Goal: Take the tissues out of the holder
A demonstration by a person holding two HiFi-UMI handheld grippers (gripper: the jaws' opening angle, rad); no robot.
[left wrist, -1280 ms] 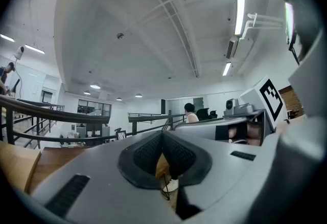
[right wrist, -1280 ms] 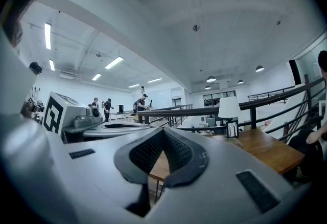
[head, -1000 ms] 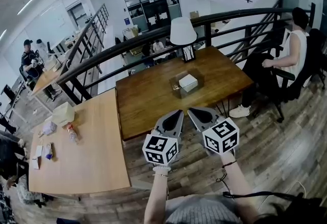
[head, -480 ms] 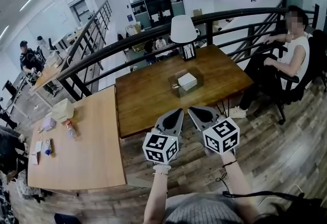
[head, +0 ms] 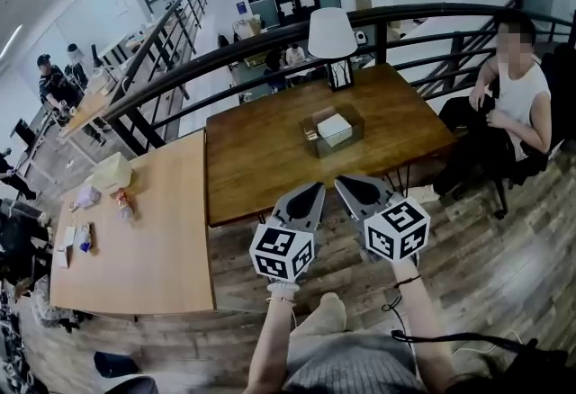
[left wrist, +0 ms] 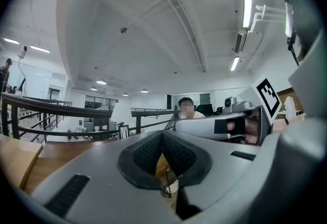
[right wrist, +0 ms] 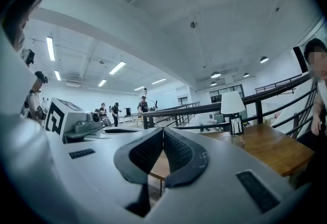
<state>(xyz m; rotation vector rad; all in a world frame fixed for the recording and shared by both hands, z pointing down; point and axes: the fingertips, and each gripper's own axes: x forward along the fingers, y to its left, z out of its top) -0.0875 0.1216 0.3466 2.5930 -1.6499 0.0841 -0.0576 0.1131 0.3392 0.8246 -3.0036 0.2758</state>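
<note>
A clear holder (head: pixel 332 133) with a white stack of tissues (head: pixel 334 126) stands on the dark wooden table (head: pixel 261 163), toward its far right. Both grippers hang in the air short of the table's near edge, well away from the holder. My left gripper (head: pixel 314 192) is shut and empty. Beside it, my right gripper (head: pixel 343 184) is also shut with nothing in it. In the left gripper view the jaws (left wrist: pixel 162 133) meet at the tips; in the right gripper view the pads (right wrist: pixel 163 132) touch too.
A white lamp (head: pixel 331 45) stands at the table's far edge by a black railing (head: pixel 189 86). A lighter table (head: pixel 153 230) with small items adjoins on the left. A seated person (head: pixel 517 104) is at the right. Wooden floor (head: pixel 468 248) lies below the grippers.
The view has shifted a little nearer the dark table. Both grippers stay shut side by side. The seated person at right has turned toward the table.
</note>
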